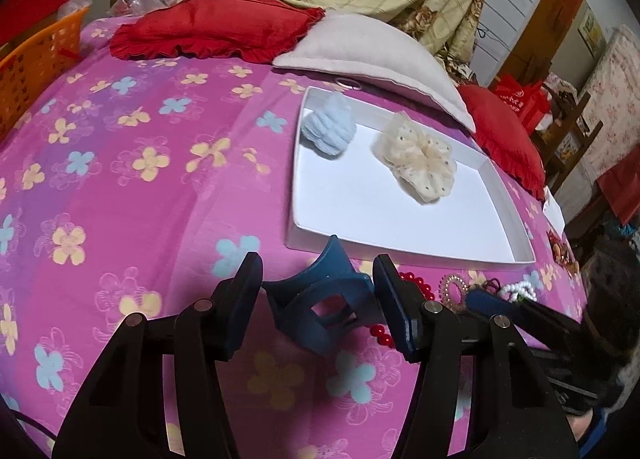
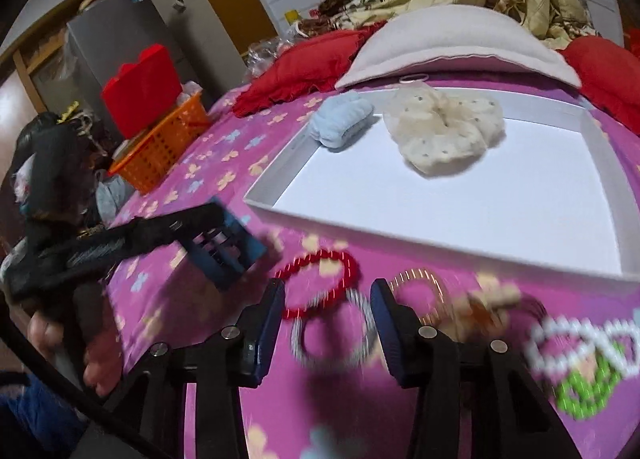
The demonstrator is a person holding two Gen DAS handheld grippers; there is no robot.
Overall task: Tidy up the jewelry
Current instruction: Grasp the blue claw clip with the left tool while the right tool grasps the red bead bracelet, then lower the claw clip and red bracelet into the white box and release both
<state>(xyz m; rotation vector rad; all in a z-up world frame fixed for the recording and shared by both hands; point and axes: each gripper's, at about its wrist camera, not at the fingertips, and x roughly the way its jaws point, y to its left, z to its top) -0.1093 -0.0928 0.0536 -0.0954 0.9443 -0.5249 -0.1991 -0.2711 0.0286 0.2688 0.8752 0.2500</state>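
Blue hair clip (image 1: 320, 299) gripped, lifted near white tray (image 1: 404, 247); blue scrunchie (image 1: 329, 127), cream scrunchie (image 1: 418, 157) inside; bracelets (image 2: 320, 283) on bed.

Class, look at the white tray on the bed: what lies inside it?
Inside the white tray lie a light blue scrunchie and a cream dotted scrunchie; the floor beneath them is hidden.
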